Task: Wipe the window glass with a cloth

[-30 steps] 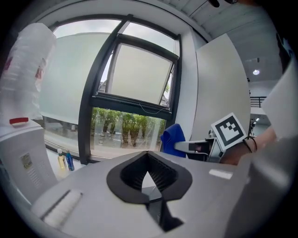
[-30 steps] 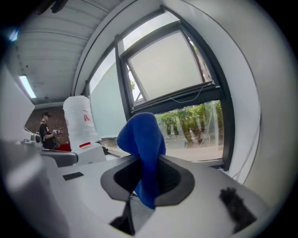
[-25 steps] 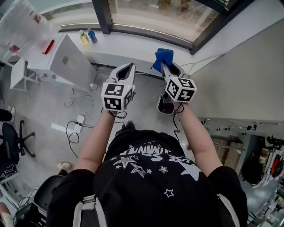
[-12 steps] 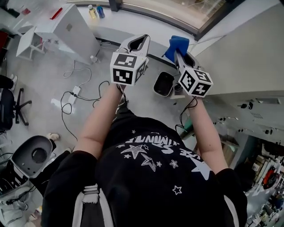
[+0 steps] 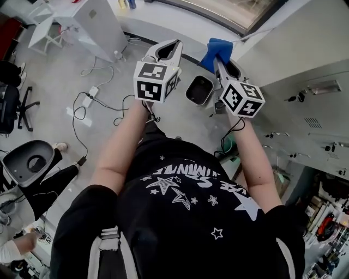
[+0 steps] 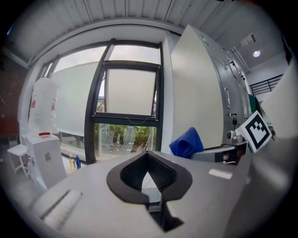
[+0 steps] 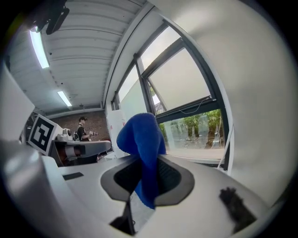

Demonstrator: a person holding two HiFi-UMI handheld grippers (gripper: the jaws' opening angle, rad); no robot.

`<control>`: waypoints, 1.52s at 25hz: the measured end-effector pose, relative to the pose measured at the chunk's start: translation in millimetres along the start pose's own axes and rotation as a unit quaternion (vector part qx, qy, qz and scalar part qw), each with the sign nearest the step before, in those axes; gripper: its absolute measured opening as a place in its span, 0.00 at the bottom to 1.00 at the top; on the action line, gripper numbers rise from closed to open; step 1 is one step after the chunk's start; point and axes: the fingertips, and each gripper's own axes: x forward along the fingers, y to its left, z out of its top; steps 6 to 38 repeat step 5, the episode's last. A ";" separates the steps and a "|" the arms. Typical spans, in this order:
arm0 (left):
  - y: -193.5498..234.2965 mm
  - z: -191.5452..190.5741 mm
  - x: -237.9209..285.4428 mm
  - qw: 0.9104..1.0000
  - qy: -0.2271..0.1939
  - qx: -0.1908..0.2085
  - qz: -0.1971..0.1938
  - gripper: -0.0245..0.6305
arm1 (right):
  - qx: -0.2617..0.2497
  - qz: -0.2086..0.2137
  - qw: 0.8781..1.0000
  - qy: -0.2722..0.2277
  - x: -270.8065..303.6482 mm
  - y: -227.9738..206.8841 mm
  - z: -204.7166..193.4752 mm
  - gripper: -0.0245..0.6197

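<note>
A blue cloth (image 5: 216, 48) sticks up from my right gripper (image 5: 217, 59), which is shut on it. In the right gripper view the cloth (image 7: 142, 139) hangs folded between the jaws, in front of the window glass (image 7: 195, 128). My left gripper (image 5: 175, 43) is held beside it at about the same height, shut with nothing in it. In the left gripper view its tips (image 6: 147, 153) meet, the cloth (image 6: 186, 143) shows to the right, and the dark-framed window glass (image 6: 125, 138) stands ahead. Only a strip of window (image 5: 229, 10) shows at the head view's top edge.
On the floor below are a black bin (image 5: 199, 90), a power strip with cables (image 5: 87, 98), a white cabinet (image 5: 98, 22), an office chair (image 5: 11, 103) and a grey seat (image 5: 30, 161). A white wall (image 5: 305, 49) runs along the right. A person (image 7: 83, 128) stands far back.
The head view has swung away from the window, which slid up to the frame's top edge; more floor shows. Both grippers keep their side-by-side pose, and the cloth stays held.
</note>
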 end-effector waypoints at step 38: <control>-27.0 -4.4 -18.7 1.000 -0.002 0.008 0.006 0.05 | -0.004 0.017 1.000 -0.001 -30.3 -0.4 -3.1 0.16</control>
